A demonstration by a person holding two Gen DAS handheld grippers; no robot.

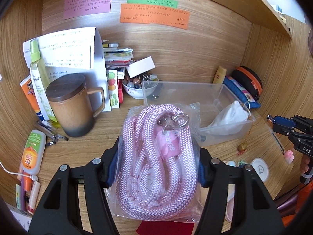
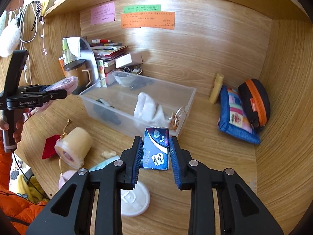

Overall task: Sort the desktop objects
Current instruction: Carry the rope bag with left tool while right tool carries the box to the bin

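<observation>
Above the desk point(image 2: 215, 156), left hand-held gripper point(image 1: 154, 168) clamped on bagged rope point(image 1: 156, 156), right hand-held gripper point(image 2: 155, 152) on blade box point(image 2: 155, 148).

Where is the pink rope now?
The bagged pink rope is held between the left gripper's jaws, above the desk, just in front of the clear plastic box.

The left hand-held gripper point(image 1: 154, 166) clamps a clear bag of coiled pink rope point(image 1: 156, 156) between its blue pads, above the counter point(image 1: 109, 125). Behind the rope sits a clear bin point(image 1: 195, 96) with a white cloth point(image 1: 230, 115) inside. To the left stands a lidded brown mug point(image 1: 72, 105), with a bowl of marbles point(image 1: 137, 88) further back. At the right edge, the right hand-held gripper point(image 1: 273, 123) holds a small blue box point(image 1: 281, 119). Coloured notes point(image 1: 154, 15) are stuck to the back wall.
</observation>
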